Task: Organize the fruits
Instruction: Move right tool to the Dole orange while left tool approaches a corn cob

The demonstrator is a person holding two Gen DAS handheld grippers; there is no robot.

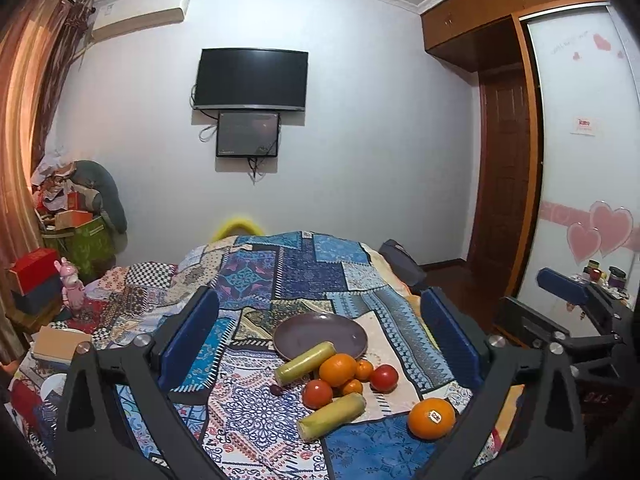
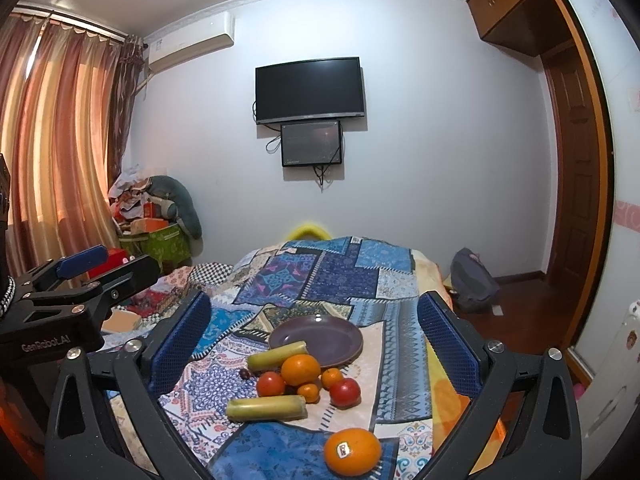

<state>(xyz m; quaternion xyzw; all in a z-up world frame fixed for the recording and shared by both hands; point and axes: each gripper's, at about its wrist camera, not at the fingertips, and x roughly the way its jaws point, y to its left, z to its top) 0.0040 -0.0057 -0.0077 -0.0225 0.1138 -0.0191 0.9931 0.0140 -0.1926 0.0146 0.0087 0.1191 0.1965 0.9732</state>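
Note:
A purple plate (image 1: 320, 330) (image 2: 328, 334) lies empty on the patchwork bedspread (image 1: 304, 272). In front of it lie two yellow-green sugarcane pieces (image 1: 305, 362) (image 1: 333, 416), a large orange (image 1: 338, 369), two small tangerines (image 1: 364, 370) (image 1: 352, 387), two tomatoes (image 1: 317, 393) (image 1: 384, 378) and a small dark fruit (image 1: 276, 390). A stickered orange (image 1: 431, 418) (image 2: 352, 451) lies apart, nearest me. My left gripper (image 1: 320, 344) is open above the pile. My right gripper (image 2: 316, 344) is open, also held above the fruit. Each shows in the other's view (image 1: 560, 300) (image 2: 92, 276).
The bed fills the middle. A cardboard box (image 1: 60, 342) and a pink toy (image 1: 72, 288) lie at the left. A cluttered green bin (image 2: 160, 240) stands by the curtains. A backpack (image 2: 474, 280) sits on the wooden floor at the right, near the wardrobe (image 1: 580, 160).

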